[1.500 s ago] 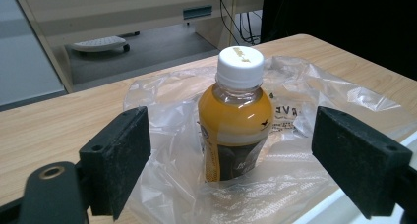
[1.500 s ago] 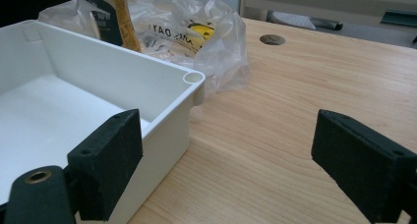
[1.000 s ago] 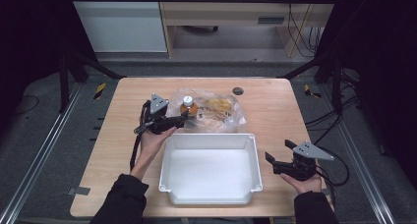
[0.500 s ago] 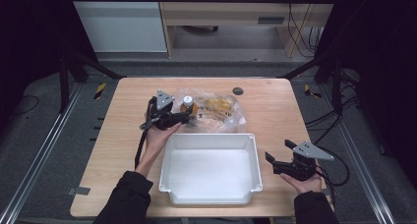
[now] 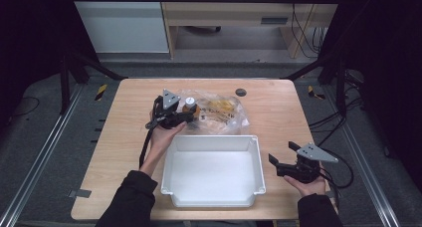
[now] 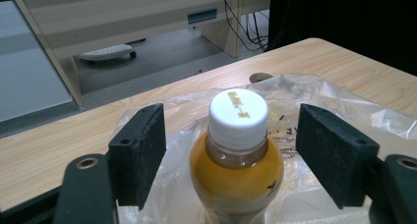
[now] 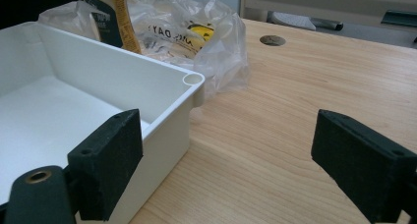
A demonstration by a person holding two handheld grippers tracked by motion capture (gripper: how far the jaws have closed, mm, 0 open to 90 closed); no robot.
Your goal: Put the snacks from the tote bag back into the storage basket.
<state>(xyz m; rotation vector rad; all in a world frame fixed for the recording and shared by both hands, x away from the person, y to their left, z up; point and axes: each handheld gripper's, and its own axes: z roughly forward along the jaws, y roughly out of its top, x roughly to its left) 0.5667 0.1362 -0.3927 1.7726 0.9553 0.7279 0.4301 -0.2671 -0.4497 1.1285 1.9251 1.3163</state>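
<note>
Left claw (image 6: 231, 150) stands wide open with a bottle (image 6: 237, 157) of orange drink upright between its jaws at the centre of the left gripper view, a gap showing on each side of the white cap (image 6: 238, 117). Around and behind the bottle lies a crumpled clear plastic bag (image 5: 221, 115) at upper centre of the high view, with a white tub (image 5: 214, 199) just below it. At lower right, the right claw (image 5: 278, 163) is also open, beside the tub's corner on the wooden table (image 5: 278, 107).
</note>
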